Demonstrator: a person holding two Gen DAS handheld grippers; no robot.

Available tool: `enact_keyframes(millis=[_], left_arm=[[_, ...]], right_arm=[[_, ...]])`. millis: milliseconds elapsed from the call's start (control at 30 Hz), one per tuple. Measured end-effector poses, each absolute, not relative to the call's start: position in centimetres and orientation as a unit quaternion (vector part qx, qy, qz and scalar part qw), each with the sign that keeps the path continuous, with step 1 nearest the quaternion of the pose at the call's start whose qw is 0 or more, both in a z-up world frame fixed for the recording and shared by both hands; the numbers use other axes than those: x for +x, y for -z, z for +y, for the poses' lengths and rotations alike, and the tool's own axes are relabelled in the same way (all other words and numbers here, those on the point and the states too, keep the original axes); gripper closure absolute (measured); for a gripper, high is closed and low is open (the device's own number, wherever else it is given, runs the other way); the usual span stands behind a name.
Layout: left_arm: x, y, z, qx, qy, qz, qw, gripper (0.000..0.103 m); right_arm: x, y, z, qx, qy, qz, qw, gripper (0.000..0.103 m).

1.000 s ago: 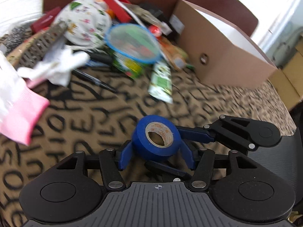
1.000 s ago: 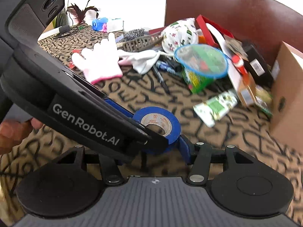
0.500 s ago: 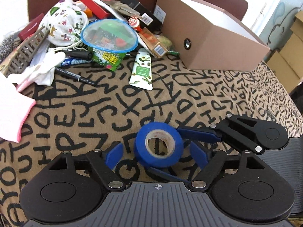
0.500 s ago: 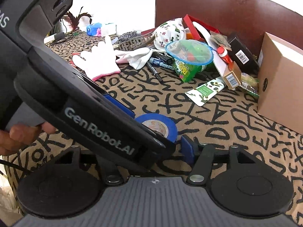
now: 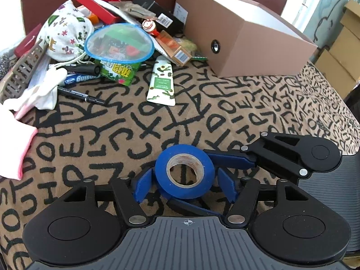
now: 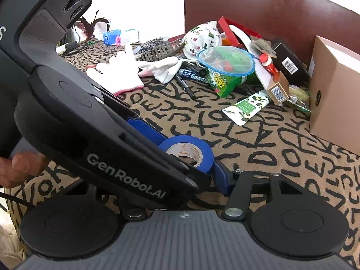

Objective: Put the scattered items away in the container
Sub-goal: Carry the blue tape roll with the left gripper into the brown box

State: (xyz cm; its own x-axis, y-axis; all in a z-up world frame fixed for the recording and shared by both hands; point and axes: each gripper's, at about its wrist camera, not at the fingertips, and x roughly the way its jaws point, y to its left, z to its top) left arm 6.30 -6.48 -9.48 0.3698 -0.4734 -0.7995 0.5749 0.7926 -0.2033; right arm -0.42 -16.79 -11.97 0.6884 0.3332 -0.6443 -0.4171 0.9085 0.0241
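The blue tape roll [image 5: 184, 171] sits tilted at the centre of the left wrist view, its cardboard core facing the camera, above the letter-patterned cloth [image 5: 112, 135]; whether its lower edge clears the cloth I cannot tell. The left gripper [image 5: 184, 186] points steeply down at the table, and its two blue fingers [image 5: 142, 185] flank the roll at 9 and 3 o'clock. Its jaws have just been closing with the roll between them, yet a thin gap shows at the 3 o'clock finger, so this gripper stands released around the roll, not pressing on it. The right gripper [image 5: 193, 177] reaches in from 3 o'clock at a shallower downward angle, crossing the left one. One of its blue fingers [image 5: 229, 157] lies along the roll's 1 o'clock side and the other runs under it at 6 o'clock. These jaws too have just been closing, and they look clamped on the roll. In the right wrist view the body of the left gripper fills the 9 to 11 o'clock side, with a person's thumb [image 6: 15, 166] on its handle at 9 o'clock. The cardboard box [image 5: 243, 45] stands at 1 o'clock, well apart from the roll, and the pile of scattered items [image 5: 117, 45] lies at 11 o'clock.
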Motion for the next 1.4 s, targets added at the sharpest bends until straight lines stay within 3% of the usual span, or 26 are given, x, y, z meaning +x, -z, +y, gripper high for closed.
enact_keyframes(millis=[33, 67, 467, 867, 1133, 1400], left_arm=[[6.2, 9.4, -6.5, 0.061, 0.314, 0.46, 0.828, 0.042], [6.1, 9.3, -6.6, 0.067, 0.313, 0.458, 0.83, 0.042], [5.3, 4.5, -9.0, 0.081, 0.335, 0.404, 0.848, 0.042], [8.8, -3.3, -18.5, 0.108, 0.385, 0.306, 0.864, 0.042], [14.6, -5.8, -25.9, 0.091, 0.423, 0.313, 0.846, 0.042], [20.8, -3.9, -34.2, 0.078, 0.455, 0.348, 0.816, 0.042]], right_arm=[[-0.4, 11.9, -16.8, -0.063, -0.204, 0.337, 0.917, 0.041], [-0.5, 11.9, -16.8, -0.063, -0.203, 0.336, 0.918, 0.041], [-2.0, 8.0, -19.3, -0.08, -0.165, 0.274, 0.944, 0.042], [1.1, 0.6, -27.2, -0.106, -0.087, 0.194, 0.971, 0.042], [5.7, -2.2, -33.8, -0.119, -0.042, 0.202, 0.971, 0.042], [12.0, -1.9, -41.2, -0.11, -0.01, 0.259, 0.96, 0.042]])
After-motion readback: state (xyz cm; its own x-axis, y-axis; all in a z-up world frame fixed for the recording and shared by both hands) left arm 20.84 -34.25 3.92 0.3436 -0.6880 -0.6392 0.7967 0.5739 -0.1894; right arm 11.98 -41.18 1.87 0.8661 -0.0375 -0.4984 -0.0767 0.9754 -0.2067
